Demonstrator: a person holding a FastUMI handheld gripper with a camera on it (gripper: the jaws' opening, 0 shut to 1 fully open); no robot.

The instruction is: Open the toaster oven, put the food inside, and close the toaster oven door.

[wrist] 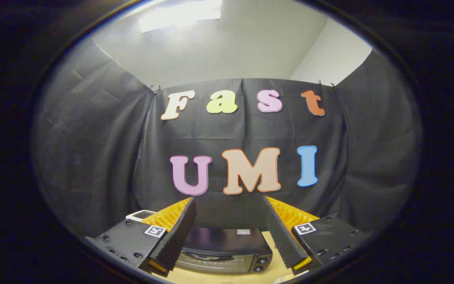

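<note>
My gripper [229,203] is held high and stands open, with nothing between its fingers. Below and between the fingers sits a black toaster oven [223,250] on a light wooden table [274,268]. Its glass door looks closed, and its knobs [262,263] sit at the right of the front. A pale rounded edge [290,278], perhaps a plate, peeks in at the table's near right; I cannot tell what is on it.
The black cloth wall [105,157] stands close behind the oven and wraps round both sides. A small white object [140,214] shows just left of the left finger. Above the cloth are a white wall and ceiling light.
</note>
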